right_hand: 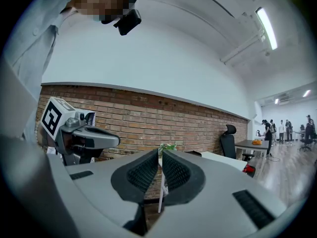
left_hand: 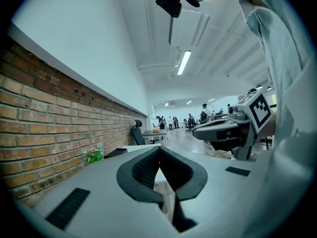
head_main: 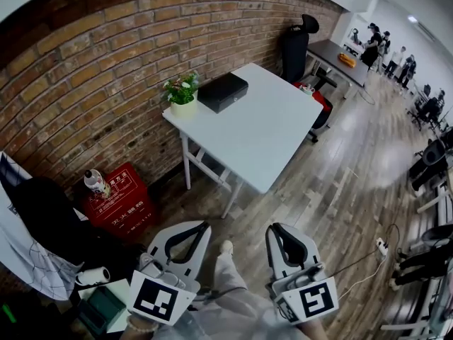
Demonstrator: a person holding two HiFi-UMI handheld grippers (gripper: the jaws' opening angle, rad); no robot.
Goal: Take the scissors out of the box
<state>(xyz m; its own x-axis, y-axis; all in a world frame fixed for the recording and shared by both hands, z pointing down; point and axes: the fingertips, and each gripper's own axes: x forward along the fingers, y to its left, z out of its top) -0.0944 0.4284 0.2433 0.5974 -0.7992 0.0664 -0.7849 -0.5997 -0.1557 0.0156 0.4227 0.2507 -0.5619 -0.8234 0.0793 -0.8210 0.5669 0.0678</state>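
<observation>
left gripper [head_main: 204,227] and right gripper [head_main: 272,229], jaws pressed together on nothing, point level toward the box [head_main: 222,91] at 12 o'clock on the table [head_main: 269,133], probably out of reach.

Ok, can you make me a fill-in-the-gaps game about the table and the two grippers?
1. On the white table, next to the black box, stands a potted ____.
2. The wall behind the table is built of ____.
3. The left gripper and the right gripper hold nothing, and the jaws of both are ____.

Missing words: plant; bricks; shut.
</observation>
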